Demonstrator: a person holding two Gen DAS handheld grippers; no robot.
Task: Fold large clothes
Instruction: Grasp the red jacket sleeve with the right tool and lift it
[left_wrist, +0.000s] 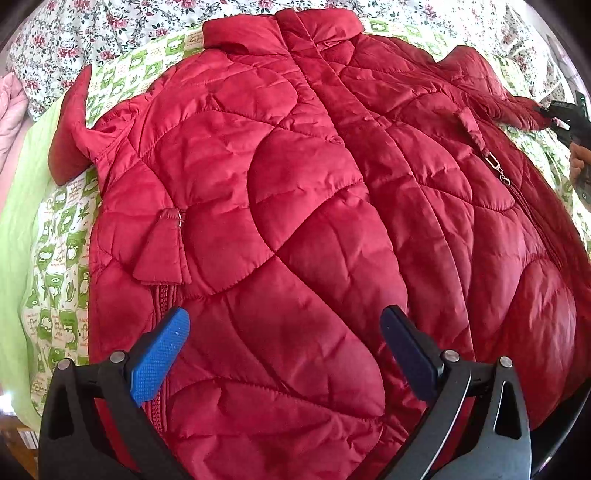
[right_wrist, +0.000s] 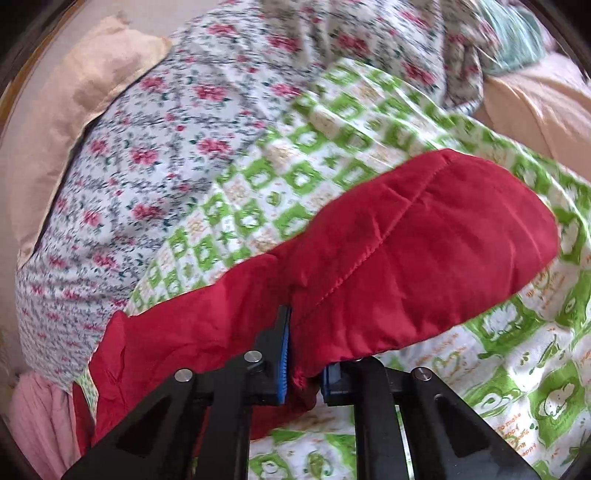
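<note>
A red quilted jacket lies spread front-up on the bed, collar at the far end, one sleeve sticking out at the left. My left gripper hovers open over the jacket's lower part, holding nothing. My right gripper is shut on the red sleeve of the jacket, which is lifted off the sheet. In the left wrist view the right gripper shows at the far right edge, pinching the sleeve's end.
The jacket rests on a green-and-white patterned sheet. A floral quilt lies bunched at the far end, with a beige pillow beyond it. Pink cloth lies at the left edge.
</note>
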